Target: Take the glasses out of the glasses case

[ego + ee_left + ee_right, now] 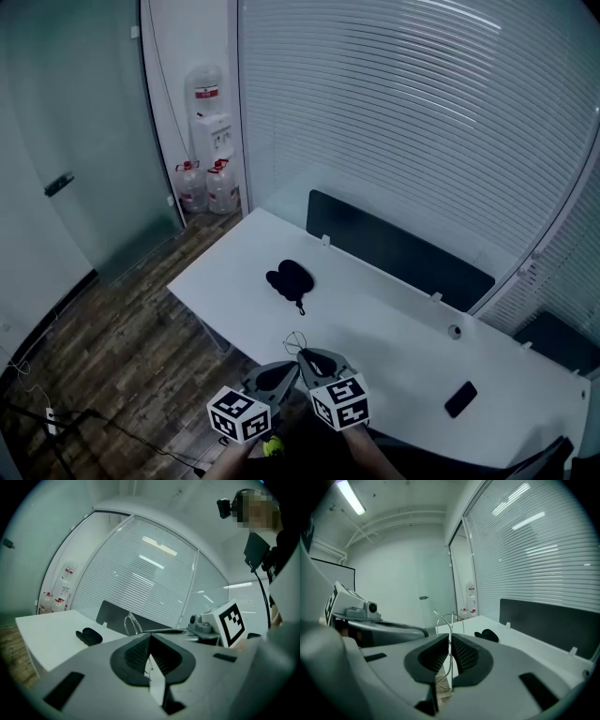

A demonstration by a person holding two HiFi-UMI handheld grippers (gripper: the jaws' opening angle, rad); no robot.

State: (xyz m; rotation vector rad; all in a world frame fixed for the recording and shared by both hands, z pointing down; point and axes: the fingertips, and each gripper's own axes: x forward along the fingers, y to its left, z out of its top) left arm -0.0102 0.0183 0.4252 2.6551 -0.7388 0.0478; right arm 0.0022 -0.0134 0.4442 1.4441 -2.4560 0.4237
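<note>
Two hand-held grippers meet tip to tip at the near edge of my head view, over the front rim of the white desk point(375, 319). Between them hang the glasses point(295, 343), a thin wire frame held clear of the desk surface.

My left hand-held gripper point(150, 637) has its jaws brought together on a fine wire of the frame. In the left gripper view, one lens loop stands up just beyond the tips. My right hand-held gripper point(450, 639) is likewise clamped on a slim wire of the glasses, which runs up between the ribbed pads to the rounded rims ahead.

The glasses case point(289, 277) lies well apart from the grippers, farther in on the desk towards its left end. It is a dark, soft-looking shape with a short cord trailing from its near side. I cannot tell from here whether it is open or closed.

A black phone point(460, 398) lies flat on the desk off to the right. A dark partition point(394, 251) runs along the far edge of the desk, in front of white blinds point(422, 112).

In the far left corner stand a water dispenser point(212, 131) and spare bottles point(208, 186) at its foot, on the wooden floor point(122, 347).
</note>
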